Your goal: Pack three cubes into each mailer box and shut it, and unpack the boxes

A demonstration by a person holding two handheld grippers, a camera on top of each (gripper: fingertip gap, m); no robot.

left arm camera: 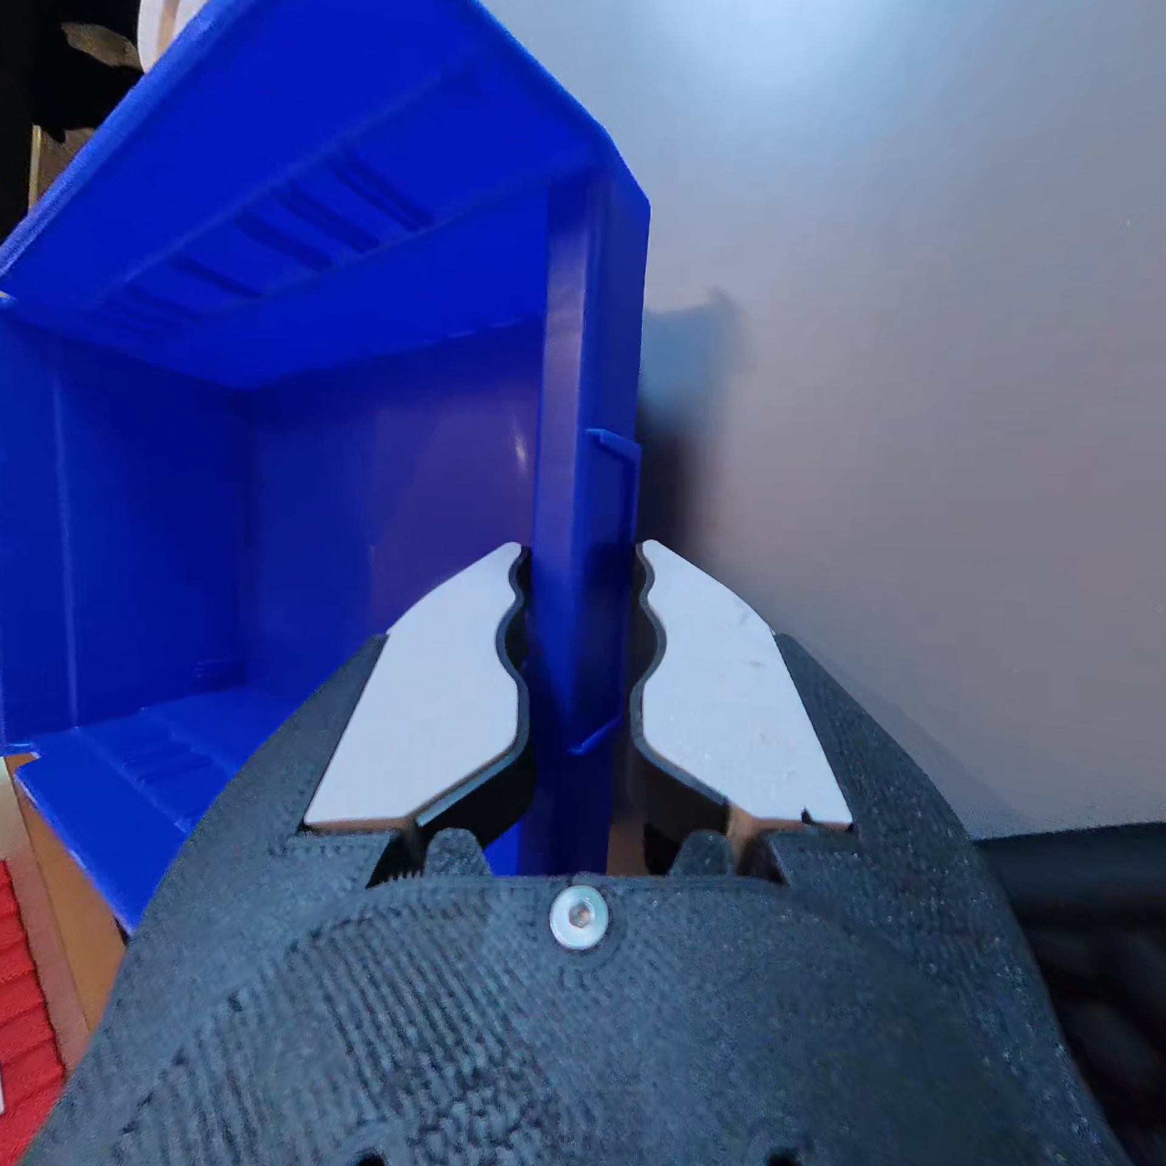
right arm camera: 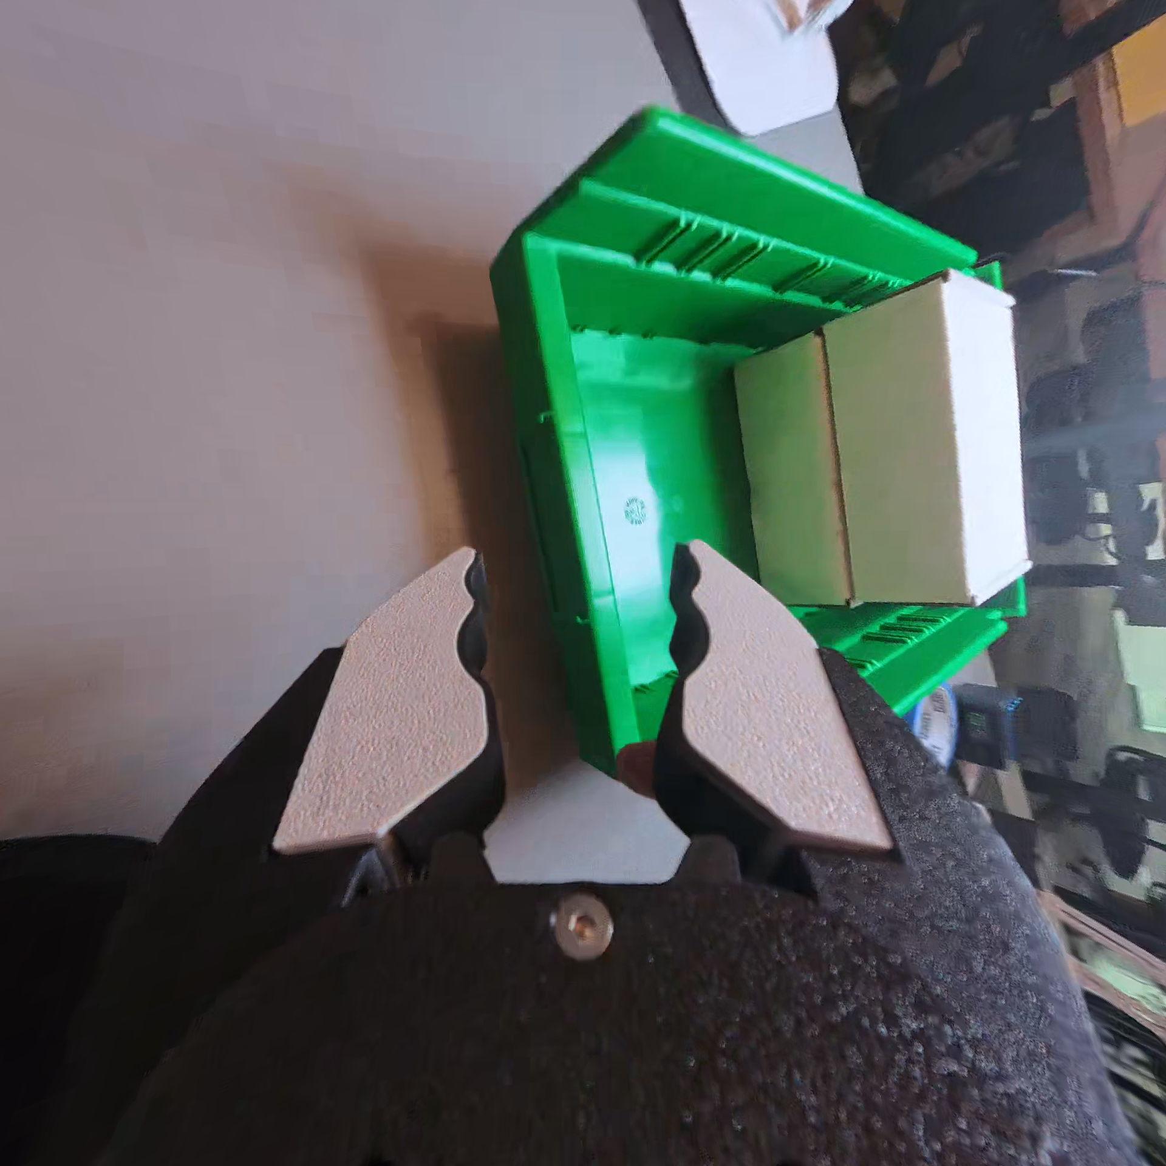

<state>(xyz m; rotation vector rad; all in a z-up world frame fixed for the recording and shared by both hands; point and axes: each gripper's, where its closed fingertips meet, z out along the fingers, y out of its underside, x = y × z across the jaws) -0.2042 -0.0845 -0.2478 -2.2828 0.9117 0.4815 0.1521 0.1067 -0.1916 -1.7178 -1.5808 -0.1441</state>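
In the left wrist view, my left gripper is shut on the right-hand wall of an empty blue plastic bin. The bin's open side faces the camera. In the right wrist view, my right gripper is open and straddles the near wall of a green plastic bin; the right fingertip is inside the bin and the left one is outside, clear of the wall. Two shut white mailer boxes lie side by side at the bin's far end. No cubes show.
The grey tabletop runs to the right of the blue bin and, in the right wrist view, left of the green bin. A red object and brown cardboard sit at lower left. A white object and dark clutter lie beyond the green bin.
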